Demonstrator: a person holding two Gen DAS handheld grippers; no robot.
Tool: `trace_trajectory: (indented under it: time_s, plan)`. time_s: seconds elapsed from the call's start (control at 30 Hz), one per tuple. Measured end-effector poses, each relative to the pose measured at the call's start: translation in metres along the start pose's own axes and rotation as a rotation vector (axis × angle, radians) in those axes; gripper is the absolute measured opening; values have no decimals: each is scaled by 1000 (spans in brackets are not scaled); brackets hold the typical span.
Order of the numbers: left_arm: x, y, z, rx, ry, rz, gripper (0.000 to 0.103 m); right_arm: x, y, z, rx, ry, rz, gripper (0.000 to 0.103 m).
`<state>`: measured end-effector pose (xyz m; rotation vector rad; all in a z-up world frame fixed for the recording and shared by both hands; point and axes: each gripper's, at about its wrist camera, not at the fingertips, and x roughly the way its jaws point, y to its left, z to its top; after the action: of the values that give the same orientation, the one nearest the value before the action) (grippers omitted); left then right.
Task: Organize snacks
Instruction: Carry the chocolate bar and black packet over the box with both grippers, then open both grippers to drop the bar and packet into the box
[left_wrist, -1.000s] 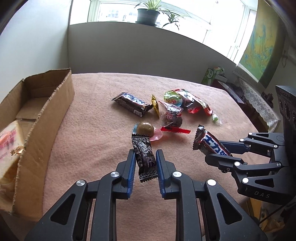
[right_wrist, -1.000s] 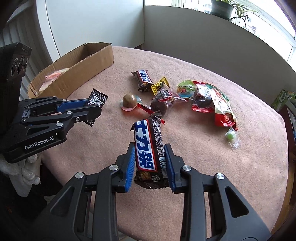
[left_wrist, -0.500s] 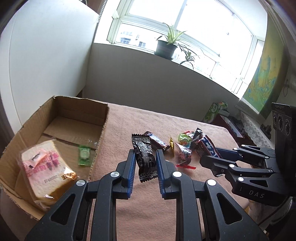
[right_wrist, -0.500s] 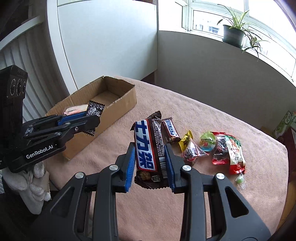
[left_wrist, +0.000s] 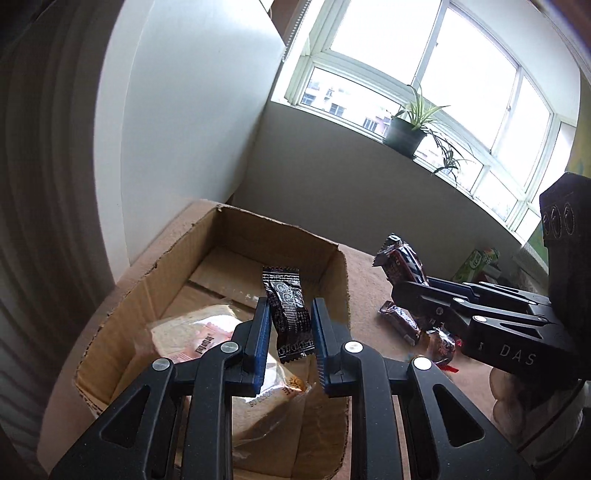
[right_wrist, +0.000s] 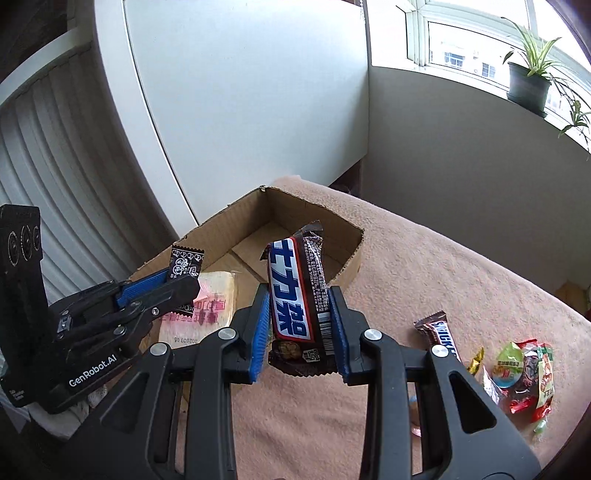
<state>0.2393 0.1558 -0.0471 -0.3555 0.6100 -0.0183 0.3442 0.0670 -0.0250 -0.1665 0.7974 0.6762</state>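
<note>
My left gripper (left_wrist: 289, 314) is shut on a small black snack packet (left_wrist: 288, 314) and hangs over the open cardboard box (left_wrist: 343, 269); the same gripper (right_wrist: 177, 277) and black packet (right_wrist: 184, 262) show at the left of the right wrist view. My right gripper (right_wrist: 298, 299) is shut on a brown chocolate bar with blue lettering (right_wrist: 295, 291), held upright near the cardboard box's (right_wrist: 354, 254) near right corner. That bar (left_wrist: 400, 258) also sticks up from the right gripper (left_wrist: 410, 284) in the left wrist view. A wrapped bread slice (left_wrist: 192, 336) lies in the box.
Several loose snacks lie on the pink tablecloth (right_wrist: 461, 280) at the right: a Snickers bar (right_wrist: 441, 334), a yellow candy (right_wrist: 475, 360), a green jelly cup (right_wrist: 509, 363) and a red packet (right_wrist: 539, 380). A white wall panel and a grey wall stand behind the box.
Both grippers have carried their snacks left from the snack pile to the cardboard box. The left one now hangs above the box's inside; the right one has come up beside it.
</note>
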Motion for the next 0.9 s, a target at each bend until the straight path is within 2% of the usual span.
trace_trajectory:
  time_s: [0.23,0.5,0.57,0.63,0.7,0.8,0.83,0.87,0.9]
  plan:
    - [1,23,4,-43,-2,17,20,36,7,16,10,30,16,31]
    - [3,21,4,-19,0,44,21,41,9,17,-2,30,-9,33]
    - [2,19,4,-9,-3,53,21,36,10,17,-7,20,-19,40]
    - [2,16,4,1,-6,71,22,30,11,18,-9,3,-31,59]
    - [2,16,3,3,-6,76,28,25,11,19,-13,-11,-37,67]
    - [2,15,4,7,-7,81,29,20,11,19,-20,-15,-47,68]
    - [1,15,4,6,-8,83,29,19,11,19,-22,-15,-51,73]
    - [1,15,4,7,-8,84,32,17,10,18,-21,-17,-53,78]
    - [1,15,4,5,-9,86,43,13,9,17,-20,-27,-56,86]
